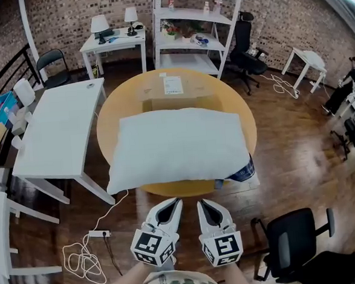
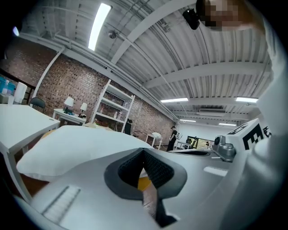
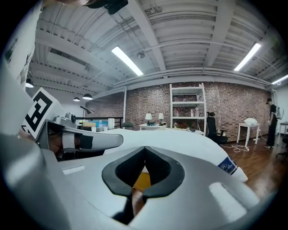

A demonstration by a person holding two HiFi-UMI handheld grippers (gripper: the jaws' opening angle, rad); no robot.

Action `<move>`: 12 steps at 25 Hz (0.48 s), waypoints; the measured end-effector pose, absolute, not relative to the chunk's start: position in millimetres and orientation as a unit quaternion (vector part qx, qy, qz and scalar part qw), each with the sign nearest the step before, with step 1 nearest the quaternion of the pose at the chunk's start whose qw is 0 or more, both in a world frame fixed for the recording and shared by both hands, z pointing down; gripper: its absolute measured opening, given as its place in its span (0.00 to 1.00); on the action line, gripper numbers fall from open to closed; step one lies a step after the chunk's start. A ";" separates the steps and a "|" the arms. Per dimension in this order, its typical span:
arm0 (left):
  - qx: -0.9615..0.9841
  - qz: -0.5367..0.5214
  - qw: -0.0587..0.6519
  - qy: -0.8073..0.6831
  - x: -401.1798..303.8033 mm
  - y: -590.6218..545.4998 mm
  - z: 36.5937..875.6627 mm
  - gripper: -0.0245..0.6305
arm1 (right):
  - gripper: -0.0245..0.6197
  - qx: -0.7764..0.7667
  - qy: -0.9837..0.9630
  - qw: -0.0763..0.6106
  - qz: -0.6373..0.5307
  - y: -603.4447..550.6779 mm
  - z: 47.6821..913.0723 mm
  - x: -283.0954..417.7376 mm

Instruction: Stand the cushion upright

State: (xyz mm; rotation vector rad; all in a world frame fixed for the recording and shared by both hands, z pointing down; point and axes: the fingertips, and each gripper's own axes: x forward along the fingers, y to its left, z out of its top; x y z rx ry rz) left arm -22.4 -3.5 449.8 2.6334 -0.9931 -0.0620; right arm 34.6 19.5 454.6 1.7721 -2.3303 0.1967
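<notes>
Left claw (image 1: 174,203) closed, empty | right claw (image 1: 203,204) closed, empty | cushion (image 1: 178,145) flat on table (image 1: 111,120)

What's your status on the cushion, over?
Left gripper and right gripper shut, empty, side by side. Cushion flat on round table, untouched. Cardboard box behind it.

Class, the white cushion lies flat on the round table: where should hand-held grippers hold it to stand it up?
Probably the cushion's near long edge, one corner each, approaching level from the person's side: both near corners overhang the table, leaving the edge free.
</notes>
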 end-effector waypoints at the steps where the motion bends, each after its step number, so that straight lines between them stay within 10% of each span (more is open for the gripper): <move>1: 0.922 -0.023 0.163 -0.349 -24.6 -10.4 448.7 0.04 | 0.04 0.601 -0.790 0.104 0.067 13.2 453.8 33.8; 12: 0.919 -0.044 0.162 -0.357 -57.0 -58.0 431.0 0.04 | 0.04 0.600 -0.789 0.120 0.056 -34.5 440.6 6.2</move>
